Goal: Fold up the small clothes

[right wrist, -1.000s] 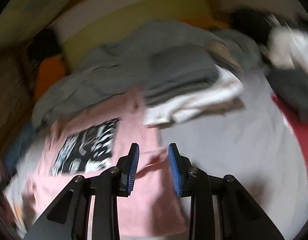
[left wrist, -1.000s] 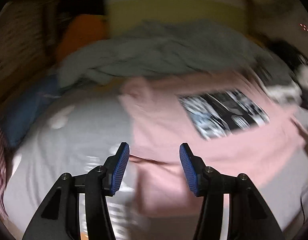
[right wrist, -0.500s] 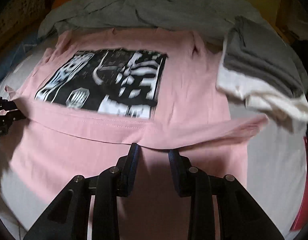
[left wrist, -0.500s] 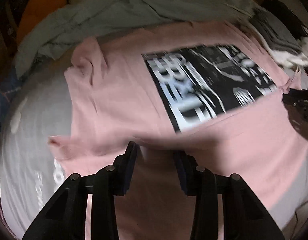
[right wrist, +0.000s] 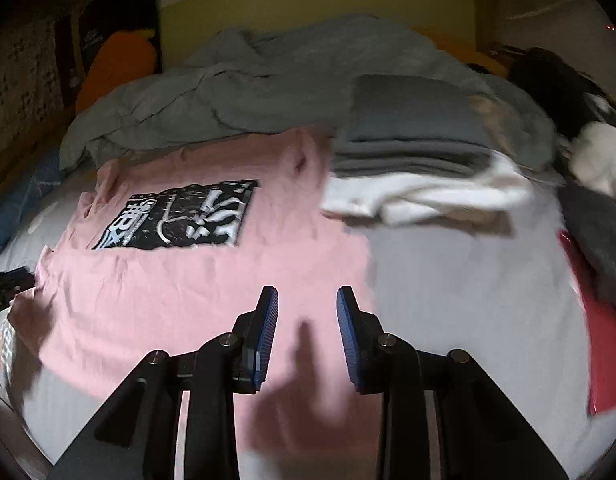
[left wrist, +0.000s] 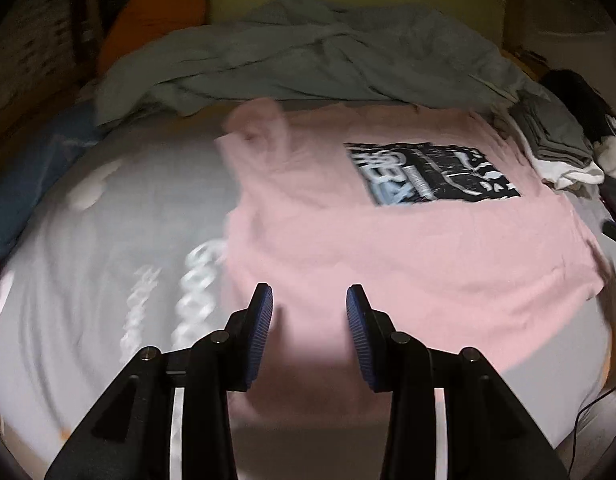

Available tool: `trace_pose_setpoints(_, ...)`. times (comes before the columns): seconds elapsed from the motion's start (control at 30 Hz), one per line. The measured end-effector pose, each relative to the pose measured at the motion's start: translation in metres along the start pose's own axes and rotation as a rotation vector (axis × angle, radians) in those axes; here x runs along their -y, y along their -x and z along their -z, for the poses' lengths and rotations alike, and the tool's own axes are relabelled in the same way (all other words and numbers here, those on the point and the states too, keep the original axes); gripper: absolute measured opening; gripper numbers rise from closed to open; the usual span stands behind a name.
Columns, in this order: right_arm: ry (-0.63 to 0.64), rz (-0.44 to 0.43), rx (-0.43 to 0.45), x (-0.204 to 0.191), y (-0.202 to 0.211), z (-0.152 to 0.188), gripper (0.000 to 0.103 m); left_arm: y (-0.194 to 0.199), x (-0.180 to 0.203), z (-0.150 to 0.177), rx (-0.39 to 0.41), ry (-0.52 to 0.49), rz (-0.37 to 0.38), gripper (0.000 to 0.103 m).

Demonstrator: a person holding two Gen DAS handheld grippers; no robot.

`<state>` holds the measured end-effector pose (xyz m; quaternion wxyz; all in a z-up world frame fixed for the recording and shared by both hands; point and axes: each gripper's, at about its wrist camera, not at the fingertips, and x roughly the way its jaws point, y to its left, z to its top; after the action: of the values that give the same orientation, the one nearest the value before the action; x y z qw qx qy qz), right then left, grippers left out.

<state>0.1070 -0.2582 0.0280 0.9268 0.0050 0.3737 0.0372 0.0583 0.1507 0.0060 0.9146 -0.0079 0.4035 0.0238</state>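
Note:
A pink T-shirt (left wrist: 408,240) with a black-and-white print (left wrist: 428,174) lies on the grey bed sheet (left wrist: 120,240), its lower part folded up over the bottom of the print. It also shows in the right wrist view (right wrist: 196,280). My left gripper (left wrist: 309,304) is open and empty above the shirt's near left part. My right gripper (right wrist: 307,304) is open and empty above the shirt's near right edge. The other gripper's tip shows at the far left of the right wrist view (right wrist: 8,284).
A crumpled grey blanket (left wrist: 308,52) lies behind the shirt. A stack of folded grey and white clothes (right wrist: 416,160) sits right of it. An orange cushion (left wrist: 148,20) is at the back left. A red item (right wrist: 604,332) and dark clothes (right wrist: 596,224) lie at the right.
Both grippers carried the shirt's lower edge up over the print, let go of it, opened and drew back. The fold now lies flat on the shirt.

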Motion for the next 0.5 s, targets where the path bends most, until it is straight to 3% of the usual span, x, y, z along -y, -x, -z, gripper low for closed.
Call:
trace_pose_setpoints(0.07, -0.046, 0.02, 0.006, 0.014, 0.013, 0.014, 0.031, 0.01, -0.015, 0.014, -0.013, 0.053, -0.02, 0.039)
trace_pose_setpoints(0.2, -0.174, -0.027, -0.029, 0.045, 0.027, 0.04, 0.031, 0.021, -0.027, 0.036, -0.053, 0.104, -0.004, 0.04)
trace_pose_setpoints(0.3, -0.265, -0.1, -0.057, 0.06, 0.026, 0.054, 0.031, 0.018, -0.028, 0.047, -0.077, 0.116, -0.01, 0.045)
trace_pose_setpoints(0.4, -0.382, -0.239, -0.082, 0.071, 0.019, 0.061, 0.032, 0.009, -0.033, 0.055, -0.109, 0.175, 0.039, 0.047)
trace_pose_setpoints(0.5, -0.392, -0.244, -0.133, 0.071, 0.007, 0.064, 0.032, 0.002, -0.038, 0.057, -0.094, 0.225, 0.075, 0.05)
